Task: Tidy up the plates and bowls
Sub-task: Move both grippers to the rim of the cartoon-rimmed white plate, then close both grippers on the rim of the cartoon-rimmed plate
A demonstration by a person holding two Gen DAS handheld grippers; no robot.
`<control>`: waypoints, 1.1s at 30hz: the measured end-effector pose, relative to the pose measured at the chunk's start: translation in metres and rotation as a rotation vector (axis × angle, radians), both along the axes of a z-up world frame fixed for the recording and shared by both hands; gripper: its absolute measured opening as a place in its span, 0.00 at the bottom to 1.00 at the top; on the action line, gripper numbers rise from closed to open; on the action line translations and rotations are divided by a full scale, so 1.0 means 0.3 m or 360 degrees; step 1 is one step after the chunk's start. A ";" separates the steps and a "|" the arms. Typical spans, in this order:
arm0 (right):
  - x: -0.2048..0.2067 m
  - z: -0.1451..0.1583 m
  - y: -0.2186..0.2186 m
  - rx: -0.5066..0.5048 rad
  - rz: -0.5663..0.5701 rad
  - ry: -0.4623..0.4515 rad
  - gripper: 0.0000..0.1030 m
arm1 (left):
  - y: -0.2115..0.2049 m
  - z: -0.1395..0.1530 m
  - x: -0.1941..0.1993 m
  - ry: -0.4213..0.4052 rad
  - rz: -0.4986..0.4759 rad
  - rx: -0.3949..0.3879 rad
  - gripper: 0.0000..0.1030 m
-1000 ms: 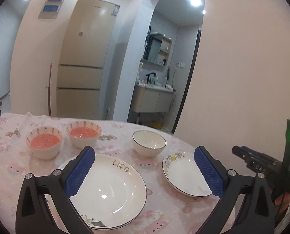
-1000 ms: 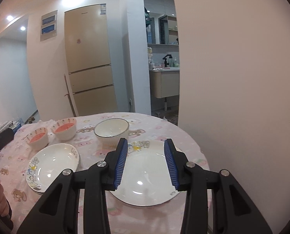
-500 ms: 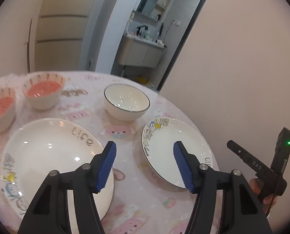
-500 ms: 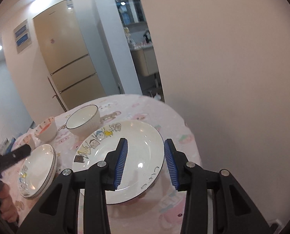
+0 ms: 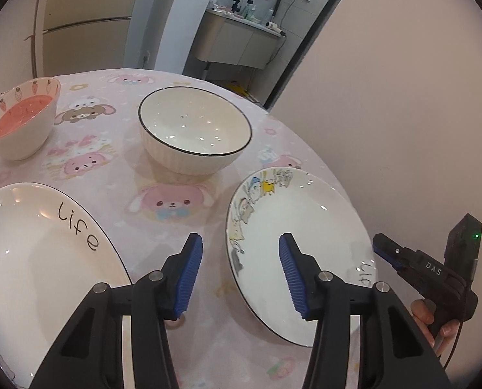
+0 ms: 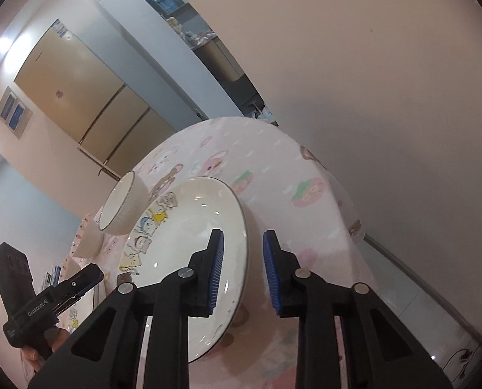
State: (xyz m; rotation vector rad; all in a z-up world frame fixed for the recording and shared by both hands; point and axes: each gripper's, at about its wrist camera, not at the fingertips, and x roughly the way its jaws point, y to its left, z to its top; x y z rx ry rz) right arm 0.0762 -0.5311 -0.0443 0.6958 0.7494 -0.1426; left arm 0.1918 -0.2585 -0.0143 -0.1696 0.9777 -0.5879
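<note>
Plate [image 6: 189, 253] rim between right gripper [image 6: 242, 272] pads

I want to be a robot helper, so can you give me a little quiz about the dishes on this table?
1. In the left wrist view, what word is written on the left plate?
2. True or false: the black-rimmed white bowl has food in it.
3. The inside of the strawberry bowl is: A blue, B pinkish red, C green.
Key: 1 life; 2 false, it is empty; 3 B.
</note>
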 end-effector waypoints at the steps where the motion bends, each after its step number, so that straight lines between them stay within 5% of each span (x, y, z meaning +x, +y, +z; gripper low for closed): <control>1: 0.004 -0.012 -0.008 0.0017 -0.0002 0.0011 0.20 | -0.002 -0.006 0.006 0.0008 0.0006 0.0002 0.50; 5: 0.023 -0.057 -0.031 0.0164 0.0032 0.0020 0.14 | -0.010 -0.037 0.031 0.0079 0.0000 -0.0056 0.48; 17: 0.073 -0.095 -0.005 0.0175 0.0099 0.0071 0.07 | -0.056 -0.099 0.069 0.0148 -0.0028 -0.0010 0.16; 33: 0.069 -0.099 -0.008 0.0228 0.0059 0.0078 0.07 | -0.084 -0.113 0.075 0.0133 -0.0001 0.0049 0.10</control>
